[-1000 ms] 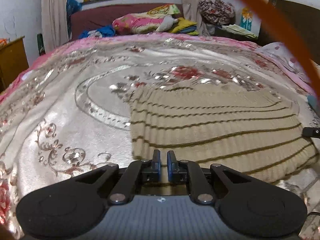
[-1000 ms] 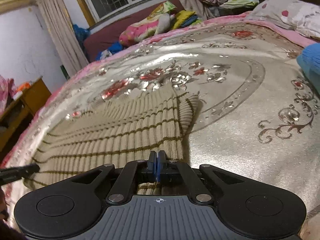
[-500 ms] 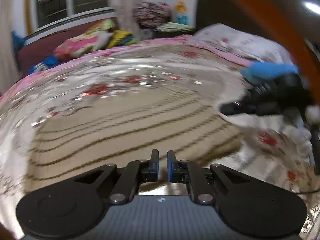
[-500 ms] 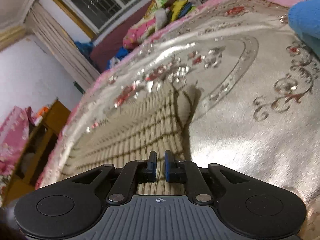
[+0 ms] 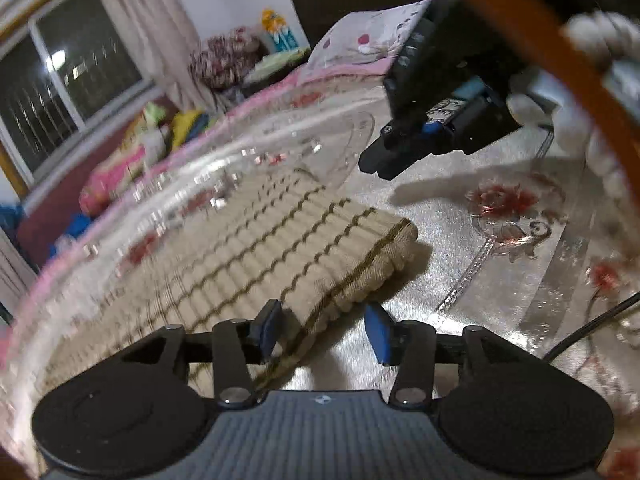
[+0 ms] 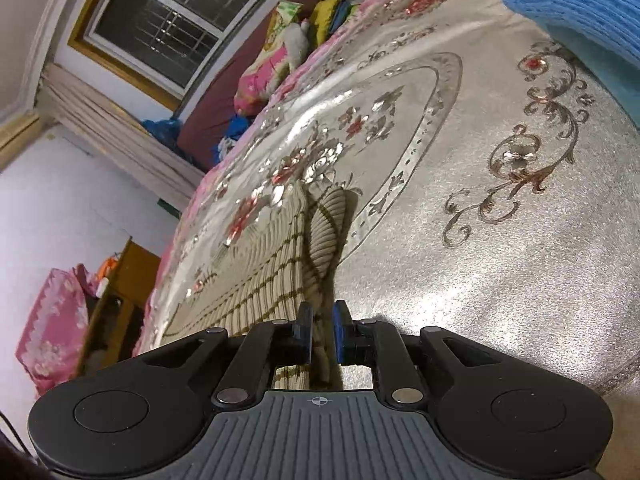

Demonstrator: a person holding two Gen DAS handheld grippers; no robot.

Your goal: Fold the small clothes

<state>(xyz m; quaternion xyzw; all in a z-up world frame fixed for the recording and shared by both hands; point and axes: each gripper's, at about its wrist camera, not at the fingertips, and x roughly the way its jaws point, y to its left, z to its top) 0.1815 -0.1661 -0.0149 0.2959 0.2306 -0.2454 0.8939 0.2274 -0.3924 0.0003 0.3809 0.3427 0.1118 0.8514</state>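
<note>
The left claw (image 5: 325,330) stands about half open, its jaws having just been opening; the folded edge of the beige striped knit garment (image 5: 256,248) lies between the blue pads (image 5: 267,326), close by the left one, but neither pad presses on it. The right claw (image 6: 321,334) is parted only by a narrow gap — its jaws have opened a little from fully closed — and the garment's edge (image 6: 276,272) runs beneath that gap; whether the pads touch the cloth cannot be told, and nothing is pinched. The garment lies flat on the bed's shiny floral bedspread (image 6: 460,264), ribbed with thin dark stripes, one end doubled over into a thick fold. In the left wrist view the right claw's black body (image 5: 432,116) hangs above the bedspread beyond the garment, clear of it. A blue knitted piece (image 6: 572,8) sits at the far right of the bed — well apart from the beige one. Pillows (image 5: 372,40) and a window (image 6: 176,20) lie beyond.
</note>
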